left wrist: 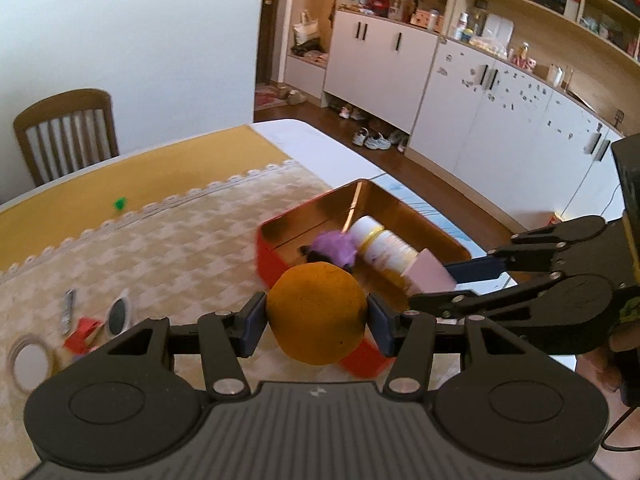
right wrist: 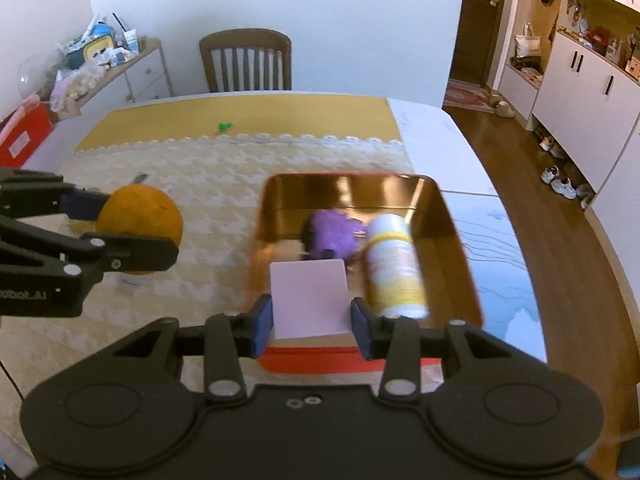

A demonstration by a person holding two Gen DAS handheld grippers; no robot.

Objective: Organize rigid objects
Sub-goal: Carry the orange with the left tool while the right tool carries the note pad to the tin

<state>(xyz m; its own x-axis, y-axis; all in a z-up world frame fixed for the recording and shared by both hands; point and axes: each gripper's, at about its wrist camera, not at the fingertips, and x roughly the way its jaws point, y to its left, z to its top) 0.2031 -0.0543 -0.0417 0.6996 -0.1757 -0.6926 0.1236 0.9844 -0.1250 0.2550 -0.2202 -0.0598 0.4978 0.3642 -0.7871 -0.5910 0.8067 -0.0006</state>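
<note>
My left gripper [left wrist: 316, 324] is shut on an orange [left wrist: 316, 314], held above the near corner of the red tin [left wrist: 276, 258]. In the right wrist view the orange [right wrist: 140, 222] hangs left of the tin [right wrist: 444, 204], over the cloth. My right gripper [right wrist: 308, 326] is shut on a pale pink block [right wrist: 308, 298] above the tin's near edge; that pink block [left wrist: 430, 274] shows in the left wrist view too. Inside the gold-lined tin lie a purple toy [right wrist: 330, 234] and a white and yellow bottle [right wrist: 394, 264] on its side.
On the cream cloth to the left lie a tape roll [left wrist: 28, 362], a small red box [left wrist: 82, 334], an oval black item [left wrist: 118, 314] and a metal tool [left wrist: 69, 308]. A green bit [right wrist: 224, 126] sits on the yellow band. A wooden chair [right wrist: 246, 64] stands behind the table.
</note>
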